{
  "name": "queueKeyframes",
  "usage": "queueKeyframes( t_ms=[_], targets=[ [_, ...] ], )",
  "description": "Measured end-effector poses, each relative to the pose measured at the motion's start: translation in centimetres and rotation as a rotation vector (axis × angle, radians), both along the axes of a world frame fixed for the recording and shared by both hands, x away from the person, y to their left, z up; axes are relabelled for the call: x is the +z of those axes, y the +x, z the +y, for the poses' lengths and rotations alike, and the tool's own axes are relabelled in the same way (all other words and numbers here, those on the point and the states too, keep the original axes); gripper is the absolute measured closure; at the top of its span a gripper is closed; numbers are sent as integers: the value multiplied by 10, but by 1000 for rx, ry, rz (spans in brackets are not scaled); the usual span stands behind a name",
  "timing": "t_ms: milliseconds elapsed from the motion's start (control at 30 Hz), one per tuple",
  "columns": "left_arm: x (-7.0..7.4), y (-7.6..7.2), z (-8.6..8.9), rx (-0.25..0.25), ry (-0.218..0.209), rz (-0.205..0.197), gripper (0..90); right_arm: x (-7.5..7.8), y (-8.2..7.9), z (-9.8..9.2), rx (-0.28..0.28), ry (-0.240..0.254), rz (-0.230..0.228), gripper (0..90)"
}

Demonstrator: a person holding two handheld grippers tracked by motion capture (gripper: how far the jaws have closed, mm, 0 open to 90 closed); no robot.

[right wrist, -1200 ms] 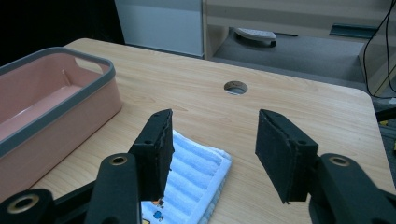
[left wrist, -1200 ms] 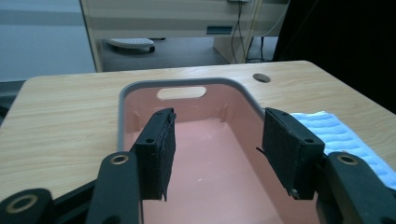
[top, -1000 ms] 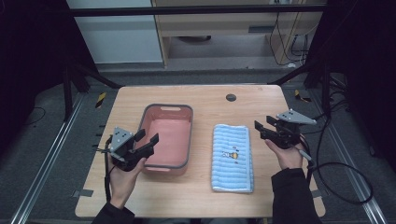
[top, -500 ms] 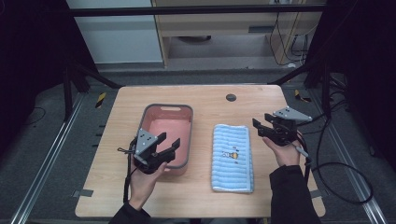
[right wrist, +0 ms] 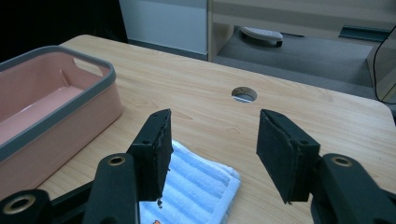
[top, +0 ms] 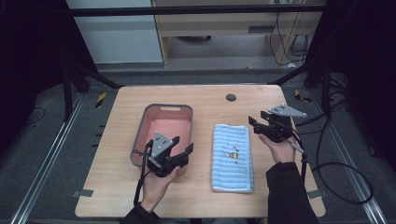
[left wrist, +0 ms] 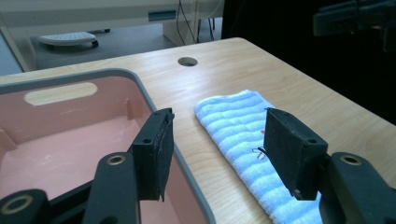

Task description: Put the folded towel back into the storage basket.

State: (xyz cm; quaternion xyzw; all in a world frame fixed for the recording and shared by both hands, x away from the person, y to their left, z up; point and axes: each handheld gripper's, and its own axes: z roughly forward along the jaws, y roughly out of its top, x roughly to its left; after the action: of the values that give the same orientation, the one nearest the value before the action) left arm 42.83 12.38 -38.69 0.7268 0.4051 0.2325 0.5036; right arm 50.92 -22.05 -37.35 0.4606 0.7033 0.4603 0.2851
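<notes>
A pink basin with a grey rim (top: pixel 140 135) stands left of centre on the wooden table, and nothing lies in it. A folded light-blue striped towel (top: pixel 232 157) with a small printed figure lies flat to its right. My left gripper (top: pixel 183 143) hovers open over the basin's near right corner, pointing toward the towel. In the left gripper view the basin's rim (left wrist: pixel 140 88) runs between the jaws and the towel (left wrist: pixel 233 116) lies just beyond. My right gripper (top: pixel 257 120) is open beside the towel's far right corner, above the towel (right wrist: pixel 196 186).
A round cable hole (top: pixel 230 97) sits near the table's far edge, also seen as the hole (right wrist: pixel 243 94) in the right gripper view. Cables trail off the table's right side (top: pixel 327 163). Bare tabletop (top: pixel 112 186) surrounds the basin and towel.
My left gripper has moved right, from the table left of the basin to over the basin's near right corner. The right gripper has barely shifted.
</notes>
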Motion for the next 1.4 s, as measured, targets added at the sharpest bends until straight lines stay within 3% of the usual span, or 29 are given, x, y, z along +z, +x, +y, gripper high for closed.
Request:
queueKeyframes(
  t_ms=[567,867,1400],
  targets=[
    [-24,-6,-44,-87,59,28,418,-16,17,1,8,-13,27,346],
    [-35,-9,-54,-109,76,46,413,-25,21,-1,-1,-8,42,342],
    [-70,-5,-71,-130,128,114,399,-55,36,-8,-18,-3,94,356]
  ],
)
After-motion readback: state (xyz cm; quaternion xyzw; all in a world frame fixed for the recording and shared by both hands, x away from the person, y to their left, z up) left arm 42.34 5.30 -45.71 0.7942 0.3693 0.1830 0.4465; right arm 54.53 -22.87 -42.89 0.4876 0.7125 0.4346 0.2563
